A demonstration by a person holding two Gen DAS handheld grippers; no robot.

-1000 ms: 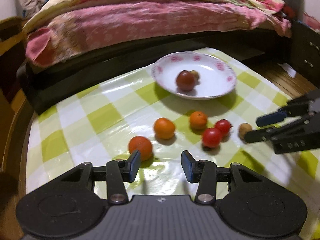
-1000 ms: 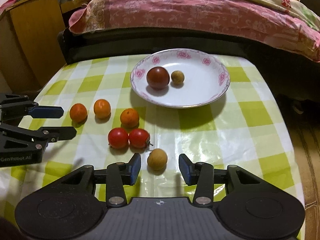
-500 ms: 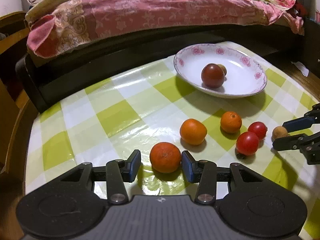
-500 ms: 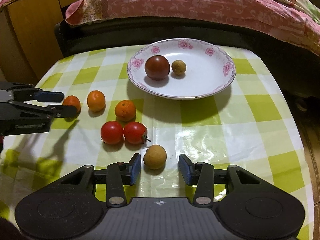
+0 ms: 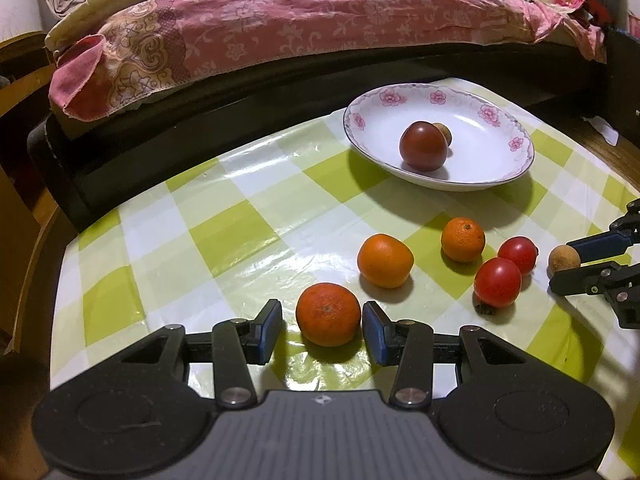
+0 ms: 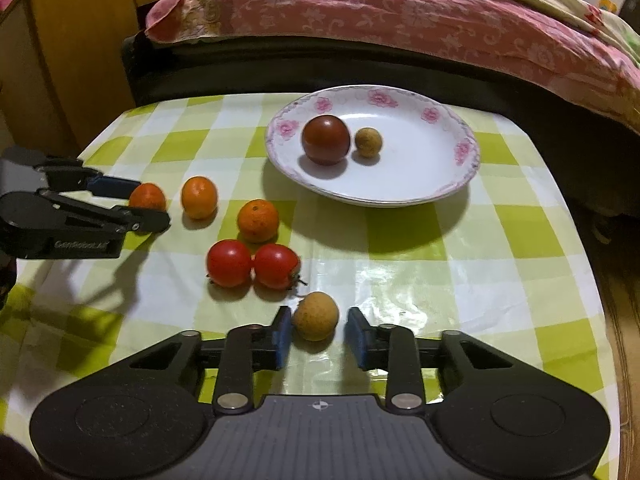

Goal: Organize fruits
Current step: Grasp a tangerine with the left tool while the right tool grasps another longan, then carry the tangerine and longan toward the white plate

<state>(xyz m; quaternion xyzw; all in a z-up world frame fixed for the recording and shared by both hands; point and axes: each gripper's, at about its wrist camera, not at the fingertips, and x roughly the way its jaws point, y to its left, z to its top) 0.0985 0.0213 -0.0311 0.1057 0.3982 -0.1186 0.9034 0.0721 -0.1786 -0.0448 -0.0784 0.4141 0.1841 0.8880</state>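
My left gripper (image 5: 322, 330) is open with an orange mandarin (image 5: 328, 314) between its pads on the table; it also shows in the right wrist view (image 6: 147, 197). My right gripper (image 6: 318, 334) is open around a small tan longan (image 6: 315, 316), seen too in the left wrist view (image 5: 563, 260). Two more mandarins (image 5: 385, 260) (image 5: 463, 239) and two red tomatoes (image 5: 497, 282) (image 5: 518, 254) lie between them. The white flowered plate (image 5: 496, 120) holds a dark red fruit (image 5: 423, 146) and a small longan (image 6: 368, 142).
The table has a green and white checked cloth (image 5: 224, 236). A bed with a pink quilt (image 5: 280, 28) stands right behind it. A wooden cabinet (image 6: 76, 52) is at the far left in the right wrist view. The table's right edge drops to a wooden floor (image 6: 624, 320).
My left gripper has moved forward and right until the mandarin sits between its pads. My right gripper has moved forward over the longan. Both stay open.
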